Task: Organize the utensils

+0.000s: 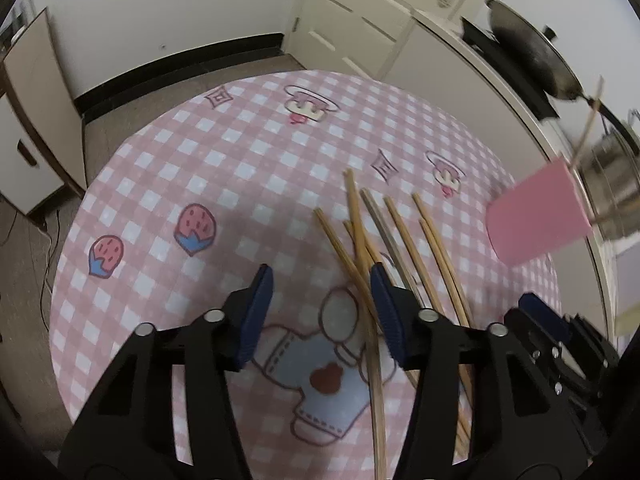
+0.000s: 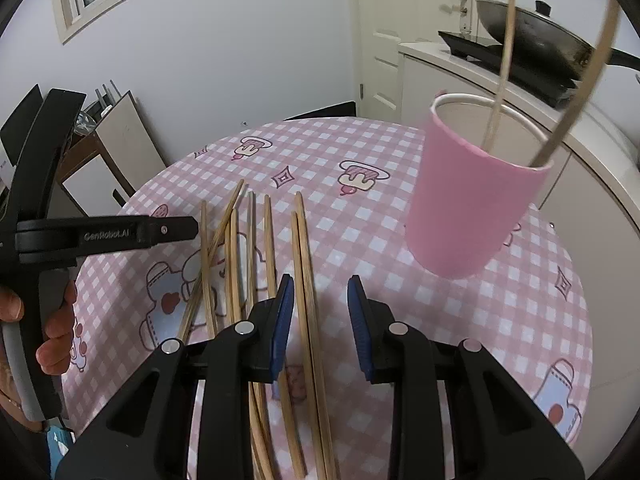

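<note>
Several bamboo chopsticks (image 2: 267, 248) lie loose on the pink checked tablecloth (image 2: 328, 152); they also show in the left wrist view (image 1: 396, 236). A pink cup (image 2: 472, 204) stands at the right with two chopsticks (image 2: 500, 80) upright in it; the cup shows at the right of the left wrist view (image 1: 536, 216). My right gripper (image 2: 318, 316) is open, its jaws either side of a pair of chopsticks (image 2: 306, 280). My left gripper (image 1: 320, 312) is open above the table, its right finger over the chopstick pile.
A wok (image 2: 532, 40) sits on a hob on the white counter (image 2: 480, 80) behind the table. A door (image 1: 360, 12) and a low cabinet (image 1: 32, 120) stand beyond the table. The left gripper's body (image 2: 100, 232) shows at the left of the right wrist view.
</note>
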Demonstrator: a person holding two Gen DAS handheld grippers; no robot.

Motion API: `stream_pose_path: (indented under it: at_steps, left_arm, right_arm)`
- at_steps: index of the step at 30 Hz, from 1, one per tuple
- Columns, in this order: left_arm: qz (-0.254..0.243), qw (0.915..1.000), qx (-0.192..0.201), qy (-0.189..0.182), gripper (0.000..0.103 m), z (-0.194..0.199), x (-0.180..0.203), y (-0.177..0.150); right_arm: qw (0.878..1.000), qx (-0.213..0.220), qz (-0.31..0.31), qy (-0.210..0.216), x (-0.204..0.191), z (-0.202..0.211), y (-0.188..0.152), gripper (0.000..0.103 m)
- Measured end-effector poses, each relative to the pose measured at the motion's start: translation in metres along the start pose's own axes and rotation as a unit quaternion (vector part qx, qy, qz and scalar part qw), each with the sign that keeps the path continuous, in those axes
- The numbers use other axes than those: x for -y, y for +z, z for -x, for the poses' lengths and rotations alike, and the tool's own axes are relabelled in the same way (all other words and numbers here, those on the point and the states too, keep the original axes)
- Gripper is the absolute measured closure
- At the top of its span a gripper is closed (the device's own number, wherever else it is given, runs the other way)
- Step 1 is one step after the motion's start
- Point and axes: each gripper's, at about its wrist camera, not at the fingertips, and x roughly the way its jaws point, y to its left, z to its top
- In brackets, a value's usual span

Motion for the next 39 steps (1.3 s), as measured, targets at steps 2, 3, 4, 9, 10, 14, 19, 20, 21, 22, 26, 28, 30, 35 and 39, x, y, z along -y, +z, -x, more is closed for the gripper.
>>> stream_pose_path:
  at_steps: [2, 3, 4, 9, 10, 14, 19, 20, 21, 22, 26, 28, 30, 35, 39]
  left_arm:
    - [0.010, 1.0000, 0.001, -0.002, 0.056, -0.004, -0.001, 0.004]
    - [0.010, 0.9999, -0.001, -0.003, 0.056, -0.007, -0.001, 0.005]
    - [0.009, 1.0000, -0.003, -0.003, 0.057, -0.009, 0.000, 0.007]
    - [0.005, 0.9999, -0.010, -0.003, 0.076, -0.021, 0.004, 0.010]
    - [0.003, 1.0000, -0.009, 0.003, 0.081, -0.022, 0.005, 0.010]
    - [0.005, 1.0000, -0.005, 0.002, 0.083, -0.025, 0.004, 0.011]
    - [0.000, 1.0000, -0.003, -0.006, 0.089, -0.024, 0.003, 0.011]
    - [0.001, 0.9999, -0.002, -0.010, 0.089, -0.023, 0.002, 0.011]
    - [0.000, 0.9999, -0.002, -0.012, 0.089, -0.023, 0.002, 0.011]
    - [-0.002, 0.9999, -0.002, -0.013, 0.090, -0.023, 0.001, 0.012]
    - [-0.007, 0.9998, 0.000, -0.017, 0.090, -0.019, -0.001, 0.010]
    - [-0.010, 0.9997, 0.000, -0.020, 0.090, -0.016, -0.001, 0.009]
    - [-0.017, 0.9997, 0.004, -0.019, 0.090, -0.012, -0.001, 0.008]
    - [-0.026, 0.9993, 0.010, -0.026, 0.092, -0.004, 0.000, 0.009]
    - [-0.034, 0.9989, 0.014, -0.031, 0.093, 0.001, 0.004, 0.009]
  right_arm:
    - [1.000, -0.002, 0.002, 0.001, 0.000, -0.004, 0.003, 0.077]
    - [1.000, -0.003, 0.002, 0.001, 0.000, -0.007, 0.004, 0.077]
    - [1.000, -0.005, 0.002, 0.001, 0.000, -0.009, 0.005, 0.077]
    - [1.000, -0.011, 0.006, 0.003, 0.001, -0.018, 0.010, 0.077]
    - [1.000, -0.013, 0.008, 0.003, 0.000, -0.019, 0.011, 0.077]
    - [1.000, -0.021, 0.018, -0.002, -0.002, -0.026, 0.015, 0.077]
    - [0.999, -0.042, 0.028, -0.007, -0.001, -0.038, 0.019, 0.077]
    - [0.998, -0.046, 0.029, -0.010, 0.000, -0.040, 0.020, 0.077]
    - [0.998, -0.050, 0.030, -0.010, 0.000, -0.042, 0.021, 0.077]
    - [0.998, -0.052, 0.032, -0.010, -0.001, -0.044, 0.022, 0.077]
    - [0.997, -0.063, 0.043, -0.019, -0.004, -0.051, 0.025, 0.077]
    - [0.996, -0.072, 0.048, -0.019, -0.005, -0.056, 0.025, 0.077]
    - [0.995, -0.075, 0.056, -0.024, -0.006, -0.059, 0.026, 0.077]
    - [0.994, -0.084, 0.065, -0.028, -0.009, -0.065, 0.029, 0.077]
    - [0.991, -0.098, 0.087, -0.041, -0.017, -0.075, 0.033, 0.084]
